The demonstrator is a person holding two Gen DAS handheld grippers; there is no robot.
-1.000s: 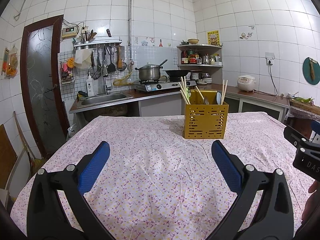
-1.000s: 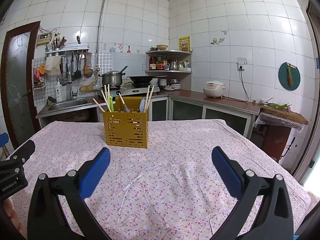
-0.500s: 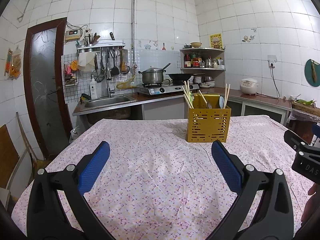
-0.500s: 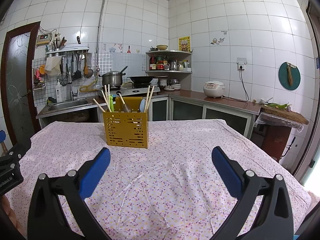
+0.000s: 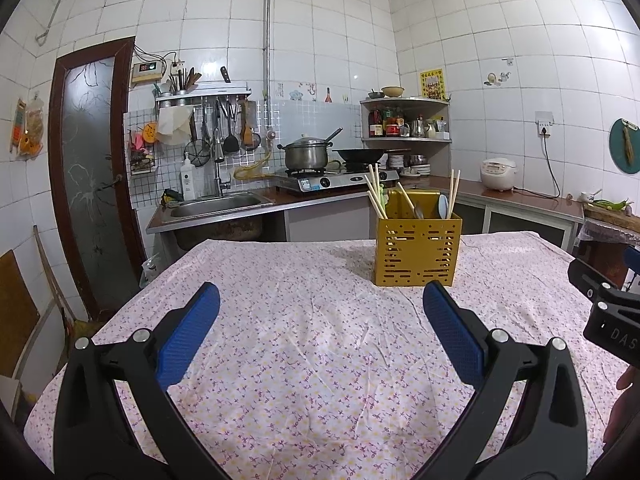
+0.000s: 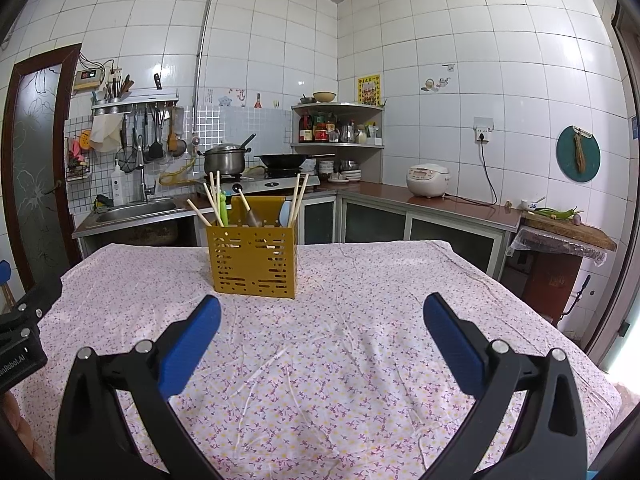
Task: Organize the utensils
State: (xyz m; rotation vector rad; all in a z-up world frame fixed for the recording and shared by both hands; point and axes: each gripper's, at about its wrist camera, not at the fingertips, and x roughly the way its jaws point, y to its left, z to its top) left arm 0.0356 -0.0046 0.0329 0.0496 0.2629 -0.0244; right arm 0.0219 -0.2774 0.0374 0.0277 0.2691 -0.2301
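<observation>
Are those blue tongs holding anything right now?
No. Both the left tongs and the right tongs are open and empty, above the tablecloth. The utensils stand in the yellow holder.

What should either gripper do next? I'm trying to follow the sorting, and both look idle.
Probably ease the right gripper forward to the yellow holder. Both it and the left gripper hang open and empty over the cloth, and chopsticks and spoons stand mixed in the holder.

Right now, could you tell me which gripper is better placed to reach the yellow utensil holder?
Probably the left gripper: its right finger lines up just below the yellow utensil holder. The right gripper sits slightly farther back. Both are open and empty.
</observation>
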